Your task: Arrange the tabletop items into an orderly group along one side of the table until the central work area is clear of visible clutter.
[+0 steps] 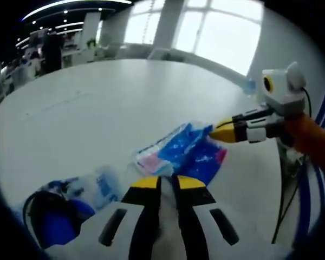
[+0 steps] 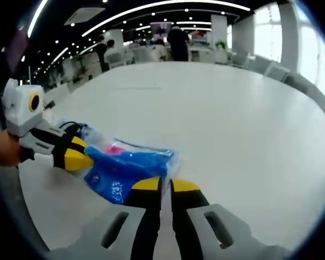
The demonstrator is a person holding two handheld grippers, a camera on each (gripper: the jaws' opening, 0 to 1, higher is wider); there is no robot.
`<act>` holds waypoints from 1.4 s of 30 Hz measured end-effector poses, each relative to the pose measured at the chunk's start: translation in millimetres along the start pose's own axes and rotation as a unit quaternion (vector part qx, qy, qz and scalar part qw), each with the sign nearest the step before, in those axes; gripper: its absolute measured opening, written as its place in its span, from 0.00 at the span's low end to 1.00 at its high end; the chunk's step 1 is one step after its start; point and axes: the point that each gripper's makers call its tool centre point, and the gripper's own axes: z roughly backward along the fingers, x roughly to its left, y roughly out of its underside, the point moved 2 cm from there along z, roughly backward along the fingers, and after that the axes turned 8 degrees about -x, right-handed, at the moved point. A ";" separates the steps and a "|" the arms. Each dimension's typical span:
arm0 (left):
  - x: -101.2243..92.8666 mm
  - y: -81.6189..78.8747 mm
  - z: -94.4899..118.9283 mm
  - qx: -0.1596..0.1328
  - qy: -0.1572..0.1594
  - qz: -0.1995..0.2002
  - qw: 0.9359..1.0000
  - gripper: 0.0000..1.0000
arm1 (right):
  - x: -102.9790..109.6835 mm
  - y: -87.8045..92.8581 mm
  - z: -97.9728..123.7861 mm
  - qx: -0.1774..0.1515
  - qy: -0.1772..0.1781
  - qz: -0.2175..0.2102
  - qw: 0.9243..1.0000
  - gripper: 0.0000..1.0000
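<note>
A blue and pink plastic packet (image 1: pixel 180 154) lies on the white round table (image 1: pixel 114 103). My left gripper (image 1: pixel 168 182) is at the packet's near edge, its yellow-tipped jaws pressed together on that edge. My right gripper (image 1: pixel 215 131) comes in from the right with its jaws closed on the packet's far corner. In the right gripper view the same packet (image 2: pixel 124 167) lies just ahead of my right gripper (image 2: pixel 166 185). There the left gripper (image 2: pixel 80 157) touches its left end.
A clear bag (image 1: pixel 70 203) holding a blue item and a black cable lies at the left of my left gripper, also seen as the bag (image 2: pixel 78 130) behind the packet. A person's orange sleeve (image 1: pixel 314 142) holds the right gripper. Chairs and desks stand beyond the table's far edge.
</note>
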 end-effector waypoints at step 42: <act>-40.0 -18.1 18.4 -0.034 0.073 -0.013 0.997 0.92 | 11.8 -20.8 24.2 -0.066 -0.001 -0.032 0.997 0.76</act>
